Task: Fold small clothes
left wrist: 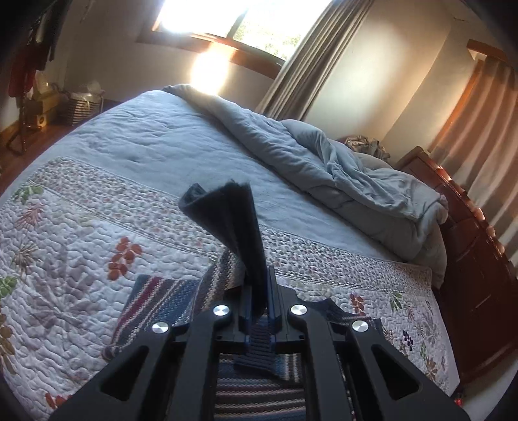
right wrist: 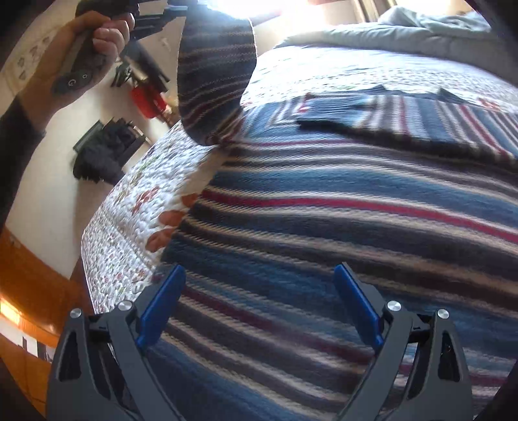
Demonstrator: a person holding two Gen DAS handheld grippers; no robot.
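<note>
Rumpled duvet [left wrist: 340, 168] beyond striped sweater [right wrist: 323, 226], floral quilt [left wrist: 81, 243] beneath

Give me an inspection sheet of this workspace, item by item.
Surface: bed with a floral quilt, grey duvet bunched toward the headboard.
Job's things: striped sweater spread flat on the quilt; one sleeve lifted, another part already folded across.
Clutter: crumpled cloth by the pillow.
Grippers: left hand-held gripper shut on the sweater's cuff; right hand-held gripper open over the sweater body, holding nothing.
Cables: nothing seen.
Surroundings: bright window, curtains, wooden headboard, striped basket on the floor.
</note>
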